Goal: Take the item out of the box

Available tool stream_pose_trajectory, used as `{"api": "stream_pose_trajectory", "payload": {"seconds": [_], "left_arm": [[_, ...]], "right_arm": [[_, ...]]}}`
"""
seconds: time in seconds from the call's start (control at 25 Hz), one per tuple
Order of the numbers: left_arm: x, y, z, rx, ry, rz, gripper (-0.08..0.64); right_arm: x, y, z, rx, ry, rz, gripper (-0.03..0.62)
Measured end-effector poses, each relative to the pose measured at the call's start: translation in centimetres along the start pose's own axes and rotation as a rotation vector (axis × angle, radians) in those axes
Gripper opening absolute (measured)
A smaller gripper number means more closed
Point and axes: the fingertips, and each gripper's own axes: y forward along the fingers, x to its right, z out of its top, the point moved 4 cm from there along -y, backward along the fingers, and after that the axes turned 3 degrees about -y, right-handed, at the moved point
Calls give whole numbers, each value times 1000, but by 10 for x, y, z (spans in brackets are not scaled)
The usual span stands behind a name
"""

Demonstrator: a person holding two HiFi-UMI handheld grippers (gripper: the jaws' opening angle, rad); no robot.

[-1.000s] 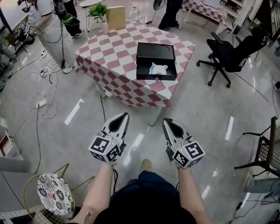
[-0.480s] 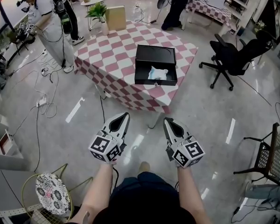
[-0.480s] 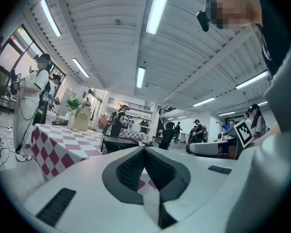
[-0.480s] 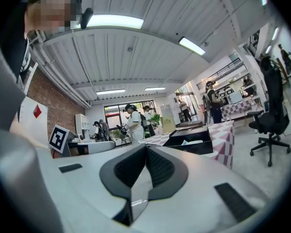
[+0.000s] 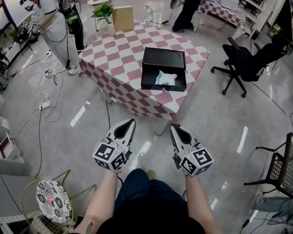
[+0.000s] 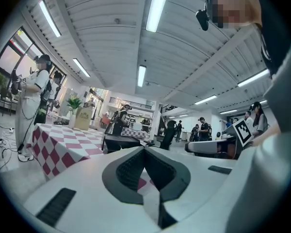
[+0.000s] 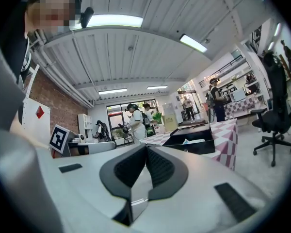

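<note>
A black box [image 5: 163,72] stands open on the pink-and-white checked table [image 5: 122,57], its lid leaning back. Inside lies a crumpled white and pale blue item [image 5: 165,78]. Both grippers hang over the floor well short of the table, pointing toward it. My left gripper [image 5: 131,123] is shut and holds nothing; its jaws meet at the tip [image 6: 144,149], with the box [image 6: 120,142] beyond. My right gripper [image 5: 174,127] is shut and holds nothing as well; past its joined tips [image 7: 146,146] I see the box [image 7: 194,147] and the item [image 7: 193,141].
A potted plant [image 5: 104,12] and a tan carton [image 5: 122,18] stand at the table's far corner. A black office chair [image 5: 246,61] is to the right. A person [image 5: 51,21] stands at the left, with cables [image 5: 44,104] on the floor. A wire stool [image 5: 52,201] sits near my left.
I have stepped a little toward the table, so the box sits slightly nearer in the head view. Both grippers travelled with me, still shut and side by side.
</note>
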Motion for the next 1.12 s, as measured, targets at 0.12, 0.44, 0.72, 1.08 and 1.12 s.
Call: {"api": "stream_pose_trajectory", "payload": {"seconds": [0.12, 0.44, 0.72, 1.08, 1.12], "left_arm": [[3, -3, -2, -7, 0, 3, 2], [6, -10, -2, -15, 10, 12, 2], [5, -10, -7, -25, -3, 4, 2], [-14, 15, -9, -33, -15, -9, 2], [-16, 19, -7, -32, -15, -12, 2]], "right_arm": [[-1, -2, -3, -6, 5, 4, 5], [-4, -6, -5, 8, 20, 3, 5], [-2, -5, -9, -7, 32, -6, 5], [13, 22, -8, -18, 41, 0, 5], [15, 25, -7, -16, 41, -1, 5]]}}
